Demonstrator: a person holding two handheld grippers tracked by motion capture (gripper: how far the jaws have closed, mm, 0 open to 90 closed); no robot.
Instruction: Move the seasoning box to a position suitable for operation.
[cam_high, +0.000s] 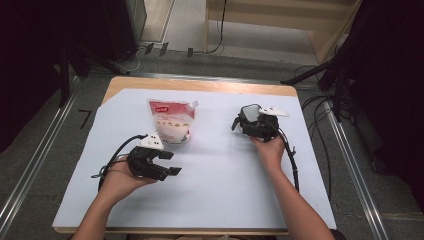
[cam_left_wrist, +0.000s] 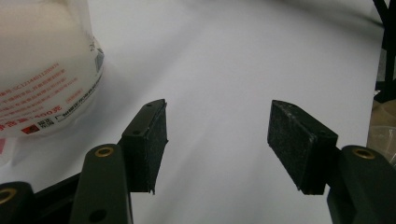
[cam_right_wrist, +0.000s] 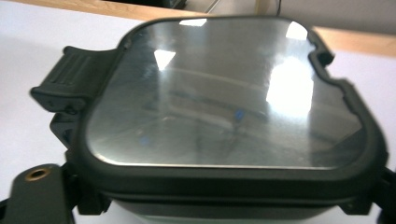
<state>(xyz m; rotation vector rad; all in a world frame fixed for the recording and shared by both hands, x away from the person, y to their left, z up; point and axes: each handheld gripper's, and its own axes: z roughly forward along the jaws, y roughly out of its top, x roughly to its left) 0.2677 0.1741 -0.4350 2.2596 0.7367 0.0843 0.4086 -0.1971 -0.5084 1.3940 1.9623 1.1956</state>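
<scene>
**Tongs on the white desk: left spread, right on a lidded box**

Forearms enter from 6 o'clock. Left tongs (cam_high: 169, 162) at 8 o'clock, jaws spread wide, nothing between them; pads (cam_left_wrist: 156, 140) bare. White pouch (cam_high: 171, 121) with red print just beyond, toward 11 o'clock. Right tongs (cam_high: 239, 126) at 1 o'clock, clamped around a black-rimmed container (cam_right_wrist: 224, 116) with clear lid. White sheet (cam_high: 225, 200) covers the desk (cam_high: 200, 84).

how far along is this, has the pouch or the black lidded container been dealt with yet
Early stage, apparently. The pouch stands untouched on the white sheet; the left gripper is open and empty beside it. The right gripper is at the lidded container, lid still on. Everything else remains.
</scene>
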